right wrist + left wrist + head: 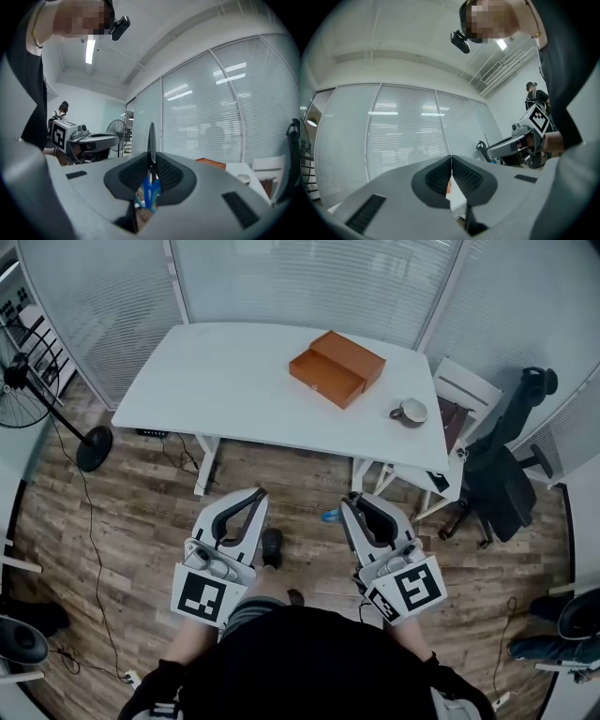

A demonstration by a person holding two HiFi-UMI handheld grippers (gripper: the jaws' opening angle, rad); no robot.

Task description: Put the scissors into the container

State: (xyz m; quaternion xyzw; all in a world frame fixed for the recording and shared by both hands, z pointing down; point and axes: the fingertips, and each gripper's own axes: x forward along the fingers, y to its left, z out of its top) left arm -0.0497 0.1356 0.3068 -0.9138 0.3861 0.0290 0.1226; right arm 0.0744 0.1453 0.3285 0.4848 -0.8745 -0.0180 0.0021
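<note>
Right gripper (151,161) is clamped on the scissors (151,154): the dark ribbed pads pinch them near the pivot, the thin dark blade stands up above the pads and the blue plastic handle loops hang below, so the long axis runs across the jaws, not along them. Left gripper (451,161) has its pads pressed together with nothing between them. Both are held low, near the person's body, well short of the container (337,367) and over wood-plank floor. The container is a flat orange box, matte like cardboard, with sharp rectangular edges. It looks like two stepped parts, maybe tray and lid, but I cannot tell which is the open one from here. It sits on the white smooth table (225,381), straight ahead of the right gripper's tips and off to the side of the left one, so the right gripper is nearer and already has the load. My guess is that the carry goes forward and up over the table edge, then the scissors need tipping flat to fit the shallow box. A white mug (410,412) is near the container on the right-gripper side, close enough to clip; a black office chair (502,474) is further that way, off the table
</note>
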